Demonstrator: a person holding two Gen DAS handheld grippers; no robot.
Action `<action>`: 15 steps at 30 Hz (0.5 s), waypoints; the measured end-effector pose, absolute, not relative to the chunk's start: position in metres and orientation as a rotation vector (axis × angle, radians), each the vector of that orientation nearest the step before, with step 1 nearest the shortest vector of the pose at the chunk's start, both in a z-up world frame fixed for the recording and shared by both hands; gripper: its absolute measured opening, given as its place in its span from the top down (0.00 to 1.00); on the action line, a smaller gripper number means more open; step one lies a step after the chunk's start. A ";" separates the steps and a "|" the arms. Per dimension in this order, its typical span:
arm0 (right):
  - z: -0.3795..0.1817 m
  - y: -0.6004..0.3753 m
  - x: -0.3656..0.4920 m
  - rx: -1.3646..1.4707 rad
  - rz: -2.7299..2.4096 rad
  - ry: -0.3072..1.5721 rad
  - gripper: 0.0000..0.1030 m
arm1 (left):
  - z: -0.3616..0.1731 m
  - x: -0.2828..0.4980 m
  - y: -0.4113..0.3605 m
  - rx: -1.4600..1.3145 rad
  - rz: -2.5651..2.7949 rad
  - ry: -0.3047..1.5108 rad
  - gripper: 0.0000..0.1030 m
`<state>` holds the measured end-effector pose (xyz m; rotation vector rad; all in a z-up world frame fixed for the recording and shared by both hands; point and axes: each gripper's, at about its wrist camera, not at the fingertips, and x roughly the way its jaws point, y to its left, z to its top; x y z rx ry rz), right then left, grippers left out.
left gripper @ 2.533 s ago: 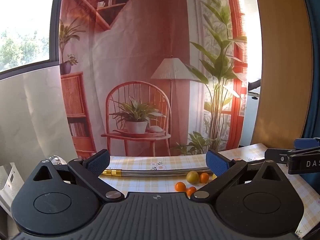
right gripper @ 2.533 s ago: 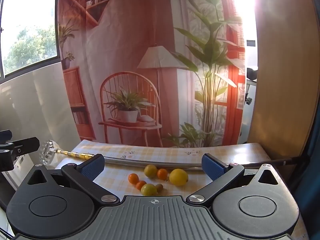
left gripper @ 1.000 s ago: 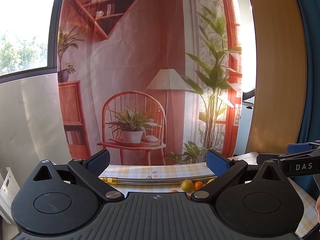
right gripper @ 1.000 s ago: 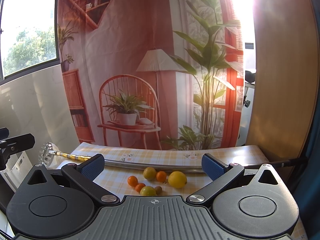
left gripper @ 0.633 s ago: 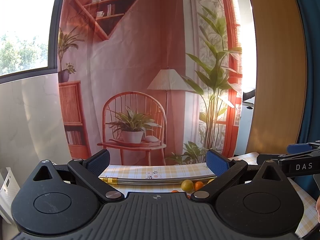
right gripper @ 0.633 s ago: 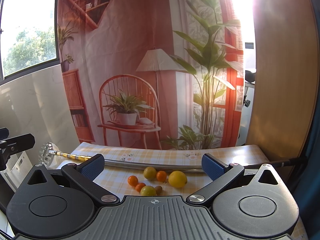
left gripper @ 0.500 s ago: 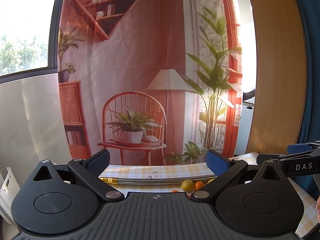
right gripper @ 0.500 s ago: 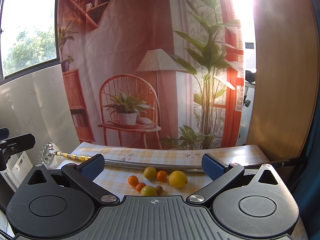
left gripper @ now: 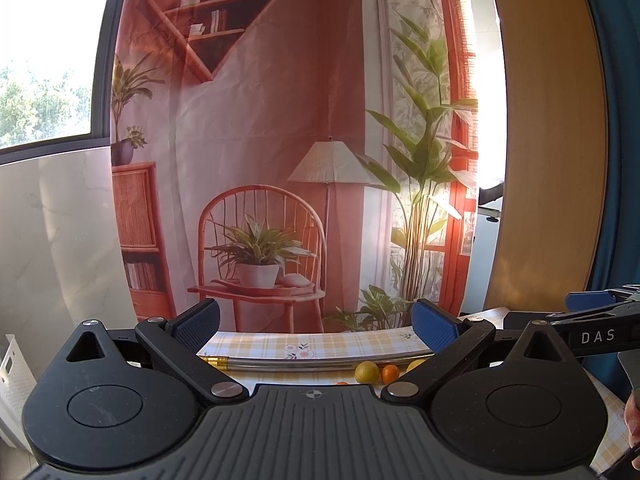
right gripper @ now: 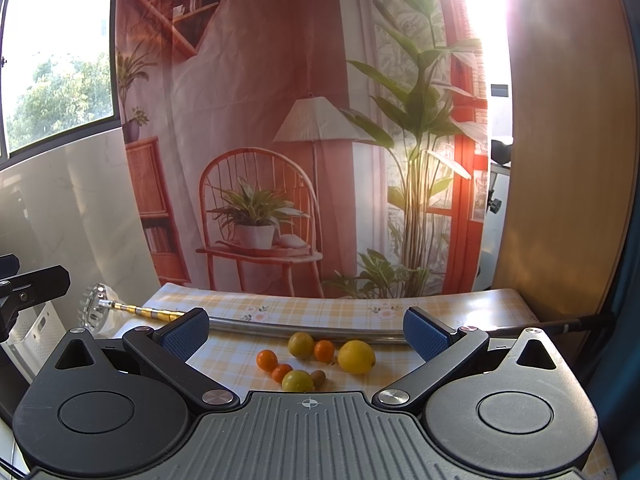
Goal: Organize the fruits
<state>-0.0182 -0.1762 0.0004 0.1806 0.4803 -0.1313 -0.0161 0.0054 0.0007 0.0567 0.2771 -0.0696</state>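
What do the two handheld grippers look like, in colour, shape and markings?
Both the left gripper and the right gripper have a black ribbed body, two round black discs, angled black arms with silver pivot screws, and blue textured fingers. White letters "DAS" mark the right gripper's side.

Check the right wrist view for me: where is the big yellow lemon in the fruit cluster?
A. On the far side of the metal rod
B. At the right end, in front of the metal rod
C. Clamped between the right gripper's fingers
B: the lemon rests on the checked tablecloth right of the other fruits, nearer than the metal rod.
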 end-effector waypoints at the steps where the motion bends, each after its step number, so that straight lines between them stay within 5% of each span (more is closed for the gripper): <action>1: 0.000 -0.177 -0.018 0.181 -0.131 0.480 0.00 | 0.001 -0.016 0.005 0.057 -0.071 0.277 0.00; 15: -0.013 -0.181 -0.009 0.207 -0.134 0.509 0.00 | -0.004 -0.009 0.004 0.089 -0.058 0.283 0.00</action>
